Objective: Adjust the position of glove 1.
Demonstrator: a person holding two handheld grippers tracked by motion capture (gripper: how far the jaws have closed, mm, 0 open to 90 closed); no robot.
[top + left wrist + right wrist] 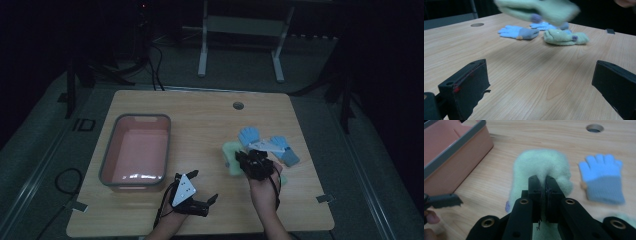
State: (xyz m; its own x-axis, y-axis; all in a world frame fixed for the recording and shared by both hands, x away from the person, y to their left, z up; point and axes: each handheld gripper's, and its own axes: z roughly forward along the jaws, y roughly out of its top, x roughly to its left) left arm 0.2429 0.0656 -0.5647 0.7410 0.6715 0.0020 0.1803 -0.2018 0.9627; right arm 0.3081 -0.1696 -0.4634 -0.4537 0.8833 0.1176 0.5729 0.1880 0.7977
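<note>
Right gripper view, what's pinched?
— Right gripper (pixel 543 182), jaws clamped on a green glove (pixel 541 167) at frame centre, lifted over the table (pixel 499 182).
— Left gripper (pixel 200 187)?
— Jaws wide apart, nothing between them, lower middle of the high view.

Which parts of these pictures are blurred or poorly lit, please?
High view: dim overall, the surroundings nearly black, with a bright glare streak inside the pink bin. Left gripper view: the lifted green glove is smeared, while the table's wood grain stays sharp. Right gripper view: the blue glove looks soft-edged.
</note>
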